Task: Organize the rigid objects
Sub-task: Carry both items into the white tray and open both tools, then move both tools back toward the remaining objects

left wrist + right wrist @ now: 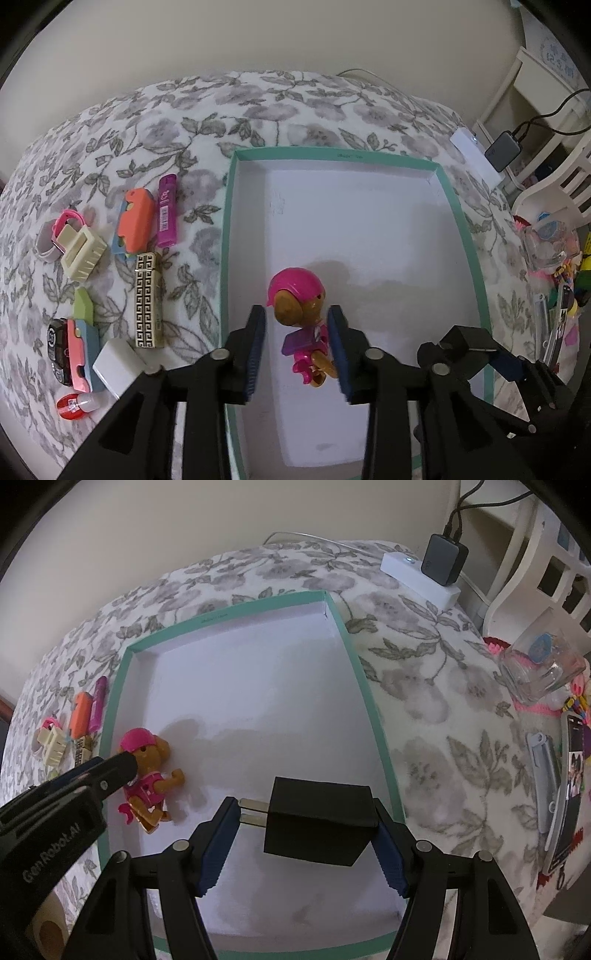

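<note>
Left gripper stands parted around the brown toy dog figure with pink helmet, lying inside the shallow teal-rimmed white cardboard tray. Right gripper clamps a black cube-shaped plug adapter over the tray.

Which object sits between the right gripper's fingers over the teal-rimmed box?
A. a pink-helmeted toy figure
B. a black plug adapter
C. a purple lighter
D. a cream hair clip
B: in the right wrist view the black plug adapter spans the right gripper, its prongs toward one finger.
</note>
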Motion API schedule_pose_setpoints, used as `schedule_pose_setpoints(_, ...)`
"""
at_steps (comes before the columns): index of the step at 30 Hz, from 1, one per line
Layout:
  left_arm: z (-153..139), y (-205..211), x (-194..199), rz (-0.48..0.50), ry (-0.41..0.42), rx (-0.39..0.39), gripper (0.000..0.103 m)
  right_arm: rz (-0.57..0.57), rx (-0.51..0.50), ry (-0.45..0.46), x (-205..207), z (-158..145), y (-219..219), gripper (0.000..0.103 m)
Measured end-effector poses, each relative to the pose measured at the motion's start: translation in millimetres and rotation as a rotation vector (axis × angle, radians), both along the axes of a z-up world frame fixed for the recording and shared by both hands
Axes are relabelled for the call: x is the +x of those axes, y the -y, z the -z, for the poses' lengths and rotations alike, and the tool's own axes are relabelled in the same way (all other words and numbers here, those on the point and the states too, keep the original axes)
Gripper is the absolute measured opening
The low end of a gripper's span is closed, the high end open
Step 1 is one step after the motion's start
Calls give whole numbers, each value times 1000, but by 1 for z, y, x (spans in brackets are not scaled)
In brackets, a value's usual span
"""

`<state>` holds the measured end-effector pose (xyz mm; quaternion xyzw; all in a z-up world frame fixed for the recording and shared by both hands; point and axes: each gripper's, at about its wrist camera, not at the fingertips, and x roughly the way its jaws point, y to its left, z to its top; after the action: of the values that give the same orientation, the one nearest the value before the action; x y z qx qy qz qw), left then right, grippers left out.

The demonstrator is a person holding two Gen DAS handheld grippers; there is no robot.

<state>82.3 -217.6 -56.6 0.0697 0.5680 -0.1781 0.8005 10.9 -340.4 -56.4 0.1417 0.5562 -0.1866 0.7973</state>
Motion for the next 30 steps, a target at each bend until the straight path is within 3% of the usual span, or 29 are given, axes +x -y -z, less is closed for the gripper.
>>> schedule_pose_setpoints(6,-2,-7,2,-16,-25,-5,45,-2,4,-14,0,-1,0,74)
schedule_pose_setpoints(10,-9,-14,4,-40,-24,-11,61,1,-3,-4,0,-6,0,81)
schedule_pose_setpoints(14,-14,-23,7,-74,-21,2,64,-1,-12,-2,1,-12,-2,82)
schedule_pose_setpoints(15,-15,-26,8,-86,-17,17,68,-4,-19,-2,2,-14,-4,83)
schedule_pose_setpoints(16,-15,-27,8,-92,-15,27,81,-6,-23,-1,2,-15,-5,84)
schedule_pose_setpoints(17,-15,-30,9,-102,-9,44,88,-7,-26,3,2,-16,-6,87)
schedule_pose_setpoints(22,-15,-44,12,-135,20,100,88,-9,-43,16,4,-21,-12,103)
schedule_pose_setpoints(25,-11,-55,14,-177,11,114,89,-19,-61,11,6,-22,-16,103)
schedule_pose_setpoints(28,-8,-68,17,-230,-8,108,101,-20,-66,13,7,-23,-19,103)
schedule_pose_setpoints(30,-9,-76,19,-259,-11,86,101,-18,-77,15,8,-26,-22,103)
